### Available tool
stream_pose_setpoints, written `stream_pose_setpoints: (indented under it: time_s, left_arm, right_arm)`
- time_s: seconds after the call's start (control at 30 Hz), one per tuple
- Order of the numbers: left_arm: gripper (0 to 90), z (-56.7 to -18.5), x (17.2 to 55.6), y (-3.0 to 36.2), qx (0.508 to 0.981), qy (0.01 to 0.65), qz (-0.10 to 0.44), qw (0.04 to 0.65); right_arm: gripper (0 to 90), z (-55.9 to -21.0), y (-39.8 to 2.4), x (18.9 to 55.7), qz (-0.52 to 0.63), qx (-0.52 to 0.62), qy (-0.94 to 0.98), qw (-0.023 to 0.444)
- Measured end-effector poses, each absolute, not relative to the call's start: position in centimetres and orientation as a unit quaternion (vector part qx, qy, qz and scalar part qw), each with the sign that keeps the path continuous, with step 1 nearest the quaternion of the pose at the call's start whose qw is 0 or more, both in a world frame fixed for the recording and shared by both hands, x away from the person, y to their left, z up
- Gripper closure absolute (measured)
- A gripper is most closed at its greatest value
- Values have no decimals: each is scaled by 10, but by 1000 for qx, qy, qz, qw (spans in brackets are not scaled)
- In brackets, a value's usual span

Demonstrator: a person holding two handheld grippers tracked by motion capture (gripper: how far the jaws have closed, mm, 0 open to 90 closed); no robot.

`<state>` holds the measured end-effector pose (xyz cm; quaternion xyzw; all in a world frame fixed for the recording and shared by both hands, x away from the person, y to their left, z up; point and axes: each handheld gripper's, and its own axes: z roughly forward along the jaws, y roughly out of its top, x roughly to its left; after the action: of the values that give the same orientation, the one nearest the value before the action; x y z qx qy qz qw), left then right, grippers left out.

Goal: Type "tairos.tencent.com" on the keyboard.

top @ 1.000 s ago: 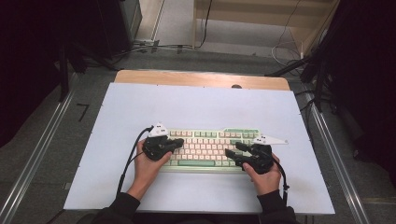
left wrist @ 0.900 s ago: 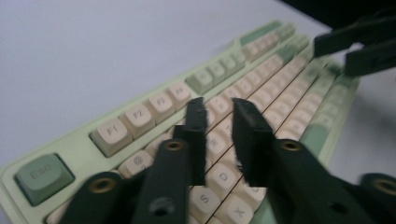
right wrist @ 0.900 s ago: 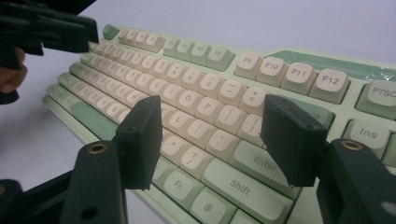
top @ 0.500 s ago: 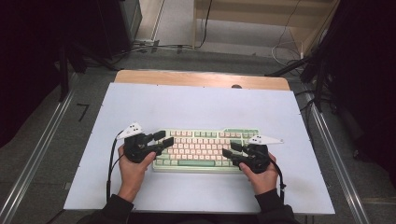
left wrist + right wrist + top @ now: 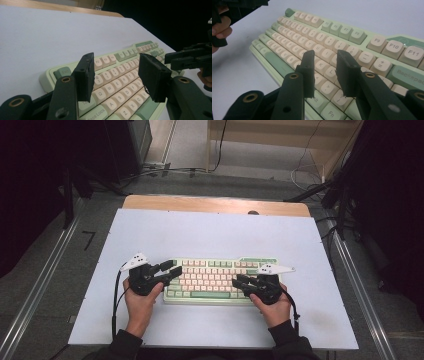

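A pale green keyboard (image 5: 220, 279) with cream keys lies on the white table top, near the front edge. My left gripper (image 5: 172, 269) sits at the keyboard's left end and points right along it. Its jaws have just been opening and stand apart over the left-hand keys (image 5: 117, 82) with nothing between them. My right gripper (image 5: 239, 284) hovers over the keyboard's right half, pointing left. Its jaws have just been closing; a narrow gap remains above the letter keys (image 5: 322, 65), and nothing is pinched.
The white table top (image 5: 210, 232) runs to a wooden strip (image 5: 215, 204) at the far side. Metal rails (image 5: 45, 280) flank the table. The other hand and its gripper (image 5: 192, 58) show at the right of the left gripper view.
My left gripper has slid left from over the keys to the keyboard's left end, and its jaws have spread. The right gripper has stayed put while its jaws drew closer together.
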<state>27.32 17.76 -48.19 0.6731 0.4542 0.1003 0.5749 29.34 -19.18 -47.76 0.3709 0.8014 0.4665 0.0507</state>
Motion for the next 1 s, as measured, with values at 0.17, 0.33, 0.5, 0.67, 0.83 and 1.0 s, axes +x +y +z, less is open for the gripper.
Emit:
stream_pose_setpoints:
  time_s: [0.17, 0.33, 0.5, 0.67, 0.83, 1.0]
  left_arm:
    - [479, -483, 272, 177, 676, 457, 104, 568]
    - [488, -482, 270, 178, 674, 457, 105, 571]
    - [488, -485, 270, 176, 677, 460, 104, 565]
    - [488, -486, 269, 177, 675, 461, 103, 566]
    - [488, -486, 267, 178, 674, 462, 102, 567]
    - [488, -487, 268, 178, 675, 464, 103, 564]
  right_arm:
    - [701, -477, -188, 293, 469, 361, 805, 47]
    - [870, -477, -179, 292, 469, 349, 810, 42]
    - [873, -475, -168, 292, 468, 332, 818, 38]
    - [873, -482, -158, 294, 455, 327, 828, 32]
    - [873, -485, -148, 296, 447, 317, 836, 28]
    - [873, -492, -140, 296, 426, 313, 848, 28]
